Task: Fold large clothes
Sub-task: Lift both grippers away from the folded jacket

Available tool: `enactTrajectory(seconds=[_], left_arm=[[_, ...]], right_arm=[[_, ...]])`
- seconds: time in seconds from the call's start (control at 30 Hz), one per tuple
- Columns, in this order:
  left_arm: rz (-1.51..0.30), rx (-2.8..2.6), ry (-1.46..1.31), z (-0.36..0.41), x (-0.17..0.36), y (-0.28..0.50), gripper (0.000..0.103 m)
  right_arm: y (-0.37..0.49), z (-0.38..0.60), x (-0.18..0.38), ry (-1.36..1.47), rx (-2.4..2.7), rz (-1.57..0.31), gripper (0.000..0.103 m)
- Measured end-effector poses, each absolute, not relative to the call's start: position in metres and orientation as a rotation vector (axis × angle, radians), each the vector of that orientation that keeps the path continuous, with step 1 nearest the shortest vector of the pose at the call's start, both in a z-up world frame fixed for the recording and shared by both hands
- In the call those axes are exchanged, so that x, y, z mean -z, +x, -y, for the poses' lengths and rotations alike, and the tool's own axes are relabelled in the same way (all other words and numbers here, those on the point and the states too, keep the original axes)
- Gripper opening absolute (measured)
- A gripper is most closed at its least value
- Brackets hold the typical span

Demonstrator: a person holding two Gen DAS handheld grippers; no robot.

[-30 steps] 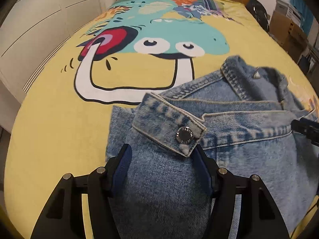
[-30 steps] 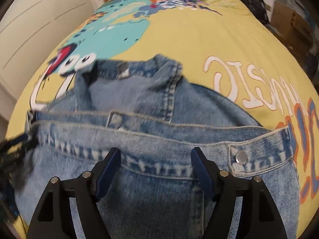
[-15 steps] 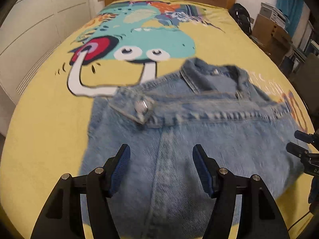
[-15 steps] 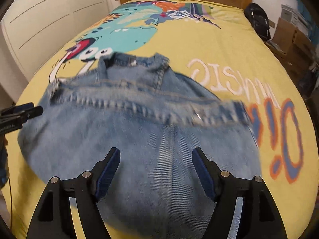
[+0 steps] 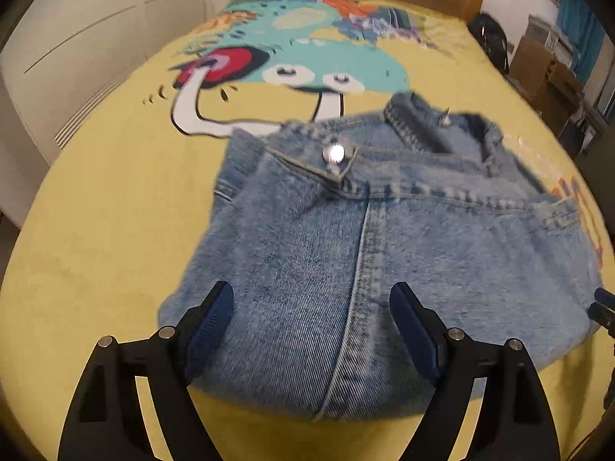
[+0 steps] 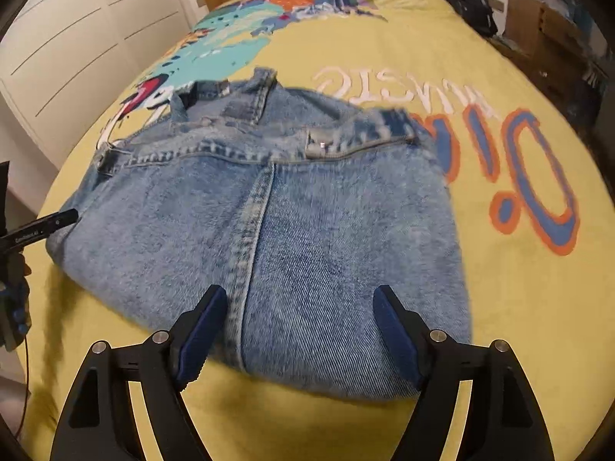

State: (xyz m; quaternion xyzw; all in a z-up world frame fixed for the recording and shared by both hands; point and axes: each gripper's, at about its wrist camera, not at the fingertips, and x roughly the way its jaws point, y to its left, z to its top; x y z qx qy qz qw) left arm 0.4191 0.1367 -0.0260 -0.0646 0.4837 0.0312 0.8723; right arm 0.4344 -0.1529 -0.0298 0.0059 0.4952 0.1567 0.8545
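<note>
While both tools stand spread and empty, the folded denim jacket (image 5: 384, 253) lies flat on the yellow bed cover (image 5: 107, 230).
Thick denim looks heavy and fairly stiff, unlikely to slip, so I judge the double-layered near fold or the seamed hem band (its metal button (image 5: 333, 153) shows) the best hold. Left tool (image 5: 311, 330), its jaws just opened wider with nothing pinched, hangs above the jacket's near edge; right tool (image 6: 300, 326) hovers likewise, clear of the cloth.
</note>
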Motion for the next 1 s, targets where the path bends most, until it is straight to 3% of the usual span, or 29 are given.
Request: enactTrajectory(seconds=[0.17, 0.33, 0.5, 1.0], left_arm=[[-0.995, -0.058, -0.163, -0.13, 0.026, 0.409, 0.08], [-1.048, -0.067, -0.162, -0.131, 0.051, 0.407, 0.081], [-1.018, -0.067, -0.189, -0.135, 0.034, 0.397, 0.08], [-1.007, 0.015, -0.628, -0.173, 0.013, 0.324, 0.08]], right_arm=[[0.429, 0.155, 0.015, -0.003, -0.329, -0.984, 0.079], [0.437, 0.166, 0.038, 0.021, -0.292, -1.041, 0.079], [0.435, 0.187, 0.033, 0.083, -0.256, -1.03, 0.079], [0.362, 0.219, -0.006, 0.103, -0.223, -0.971, 0.079]])
